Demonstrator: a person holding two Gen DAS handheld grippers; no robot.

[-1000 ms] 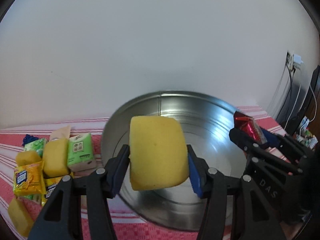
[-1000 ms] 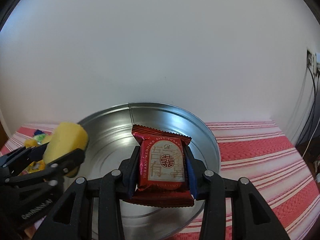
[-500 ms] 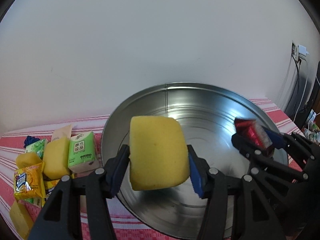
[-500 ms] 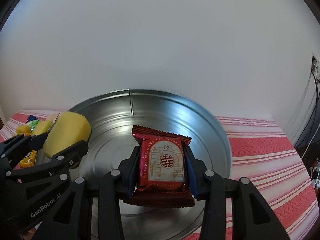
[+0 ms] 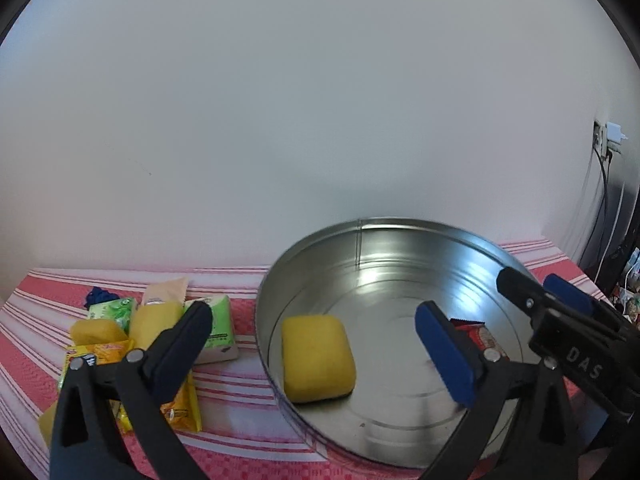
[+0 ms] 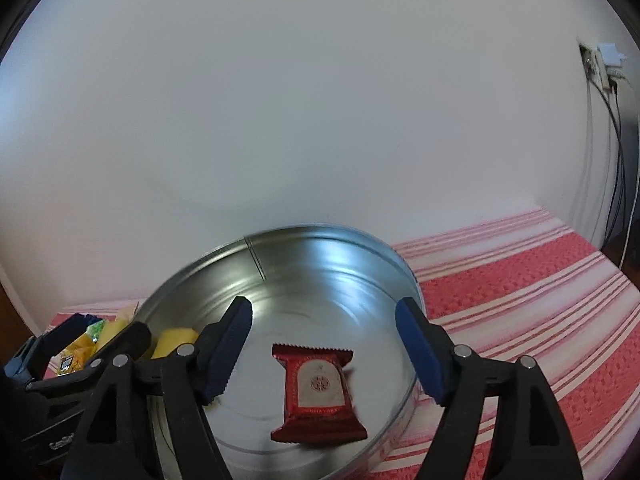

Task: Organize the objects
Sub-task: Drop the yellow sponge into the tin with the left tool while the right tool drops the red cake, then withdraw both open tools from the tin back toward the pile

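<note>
The left claw [image 5: 312, 344] has just been opening and its jaws now stand wide apart, with nothing pressed between the pads. The right claw [image 6: 324, 344] has also just been opening, its blue pads clear of anything. Both claws point forward and slightly downward, side by side.

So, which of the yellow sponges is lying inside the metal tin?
The yellow sponge on the floor of the round metal tin. The other yellow sponges sit among packets on the striped cloth, outside the tin.
</note>
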